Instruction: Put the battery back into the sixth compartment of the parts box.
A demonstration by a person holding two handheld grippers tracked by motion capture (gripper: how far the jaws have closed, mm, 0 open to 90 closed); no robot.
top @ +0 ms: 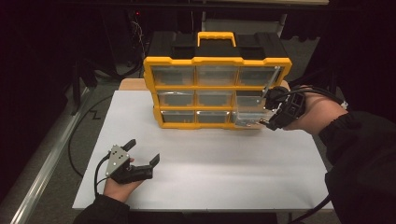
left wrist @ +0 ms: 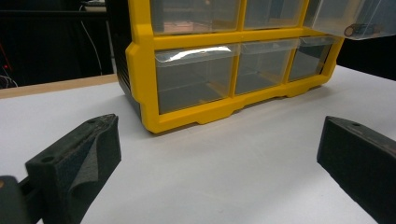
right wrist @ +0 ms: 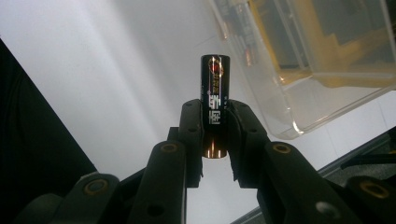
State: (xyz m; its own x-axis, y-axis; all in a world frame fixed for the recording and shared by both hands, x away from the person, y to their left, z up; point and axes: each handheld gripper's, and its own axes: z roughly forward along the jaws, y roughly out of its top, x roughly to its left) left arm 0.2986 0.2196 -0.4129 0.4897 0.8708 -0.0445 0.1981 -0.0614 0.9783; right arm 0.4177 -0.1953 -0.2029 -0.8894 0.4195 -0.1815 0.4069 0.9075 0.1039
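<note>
Right gripper (right wrist: pixel 215 135) found clamped on a battery (right wrist: pixel 215 95), held upright beside the pulled-out clear drawer (right wrist: pixel 299 88) at the organizer's (top: pixel 217 60) near right corner, over the table (top: pixel 201 158). Left gripper (top: pixel 144 151) seen at near left, jaws wide apart, holding nothing. Judged advisable: kept the clamp firm, carried the battery clear of the drawer's rim without knocking it, avoided tilting until clear, steadied the organizer with the left if the drawer dragged.
</note>
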